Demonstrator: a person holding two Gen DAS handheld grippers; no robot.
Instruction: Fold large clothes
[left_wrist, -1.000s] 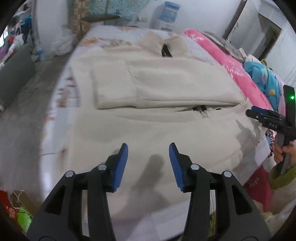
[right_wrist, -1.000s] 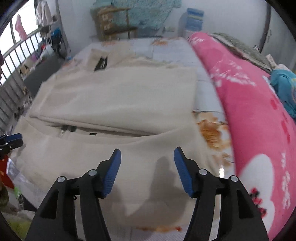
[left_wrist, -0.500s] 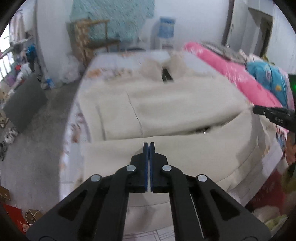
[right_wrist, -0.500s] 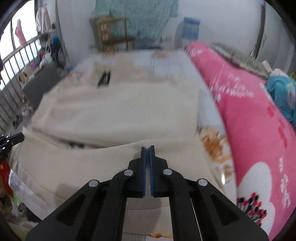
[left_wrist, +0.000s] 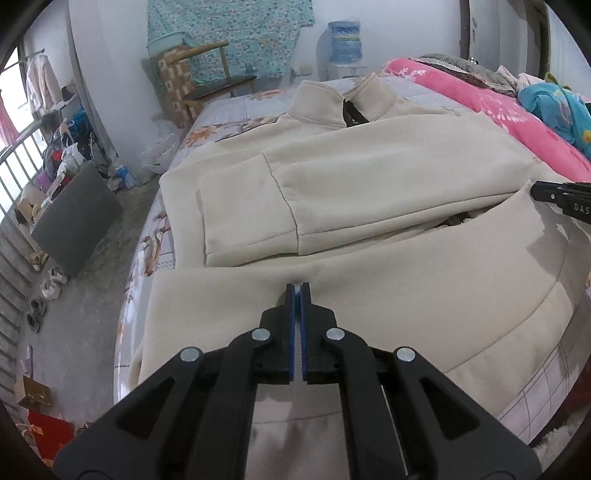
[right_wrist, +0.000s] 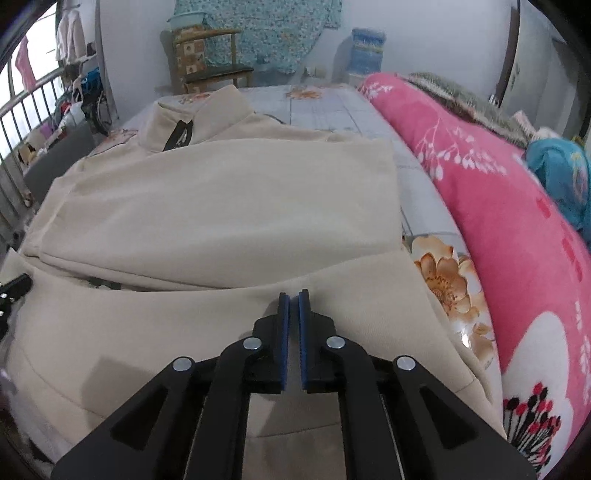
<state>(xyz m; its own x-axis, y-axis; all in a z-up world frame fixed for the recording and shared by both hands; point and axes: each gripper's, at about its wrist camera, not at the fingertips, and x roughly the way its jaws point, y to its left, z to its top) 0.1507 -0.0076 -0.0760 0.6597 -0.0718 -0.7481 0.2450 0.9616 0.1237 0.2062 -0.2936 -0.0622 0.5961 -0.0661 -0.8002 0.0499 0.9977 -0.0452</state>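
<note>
Two black two-finger grippers with blue pads work the near hem of a large cream fleece zip-up jacket (left_wrist: 369, 177) spread across a bed covered in a flower-print sheet (right_wrist: 443, 280). The left gripper (left_wrist: 295, 291) has its pads drawn together, and the right gripper (right_wrist: 291, 299) shows only a narrow slit between its pads; both sit low against the lower panel of the jacket, though whether either pinches a fold of cloth cannot be told from these views.

The jacket lies collar away from the cameras, its sleeves already folded in across the chest, its black zipper (right_wrist: 181, 134) showing at the neck. A pink flowered quilt (right_wrist: 498, 206) runs along the bed just beside it, with a blue water jug (left_wrist: 345, 42) and a wooden chair (left_wrist: 210, 77) near the far wall.

The garment looks soft, thick and limp: it should drape and sag rather than hold a line, and its bulk may resist a crisp crease. The hem band near each bottom corner seems the surest place to grip, one corner per tool.

The only legible writing is "DAS", white on the right gripper's black finger, cut off at the edge of the left wrist view.
</note>
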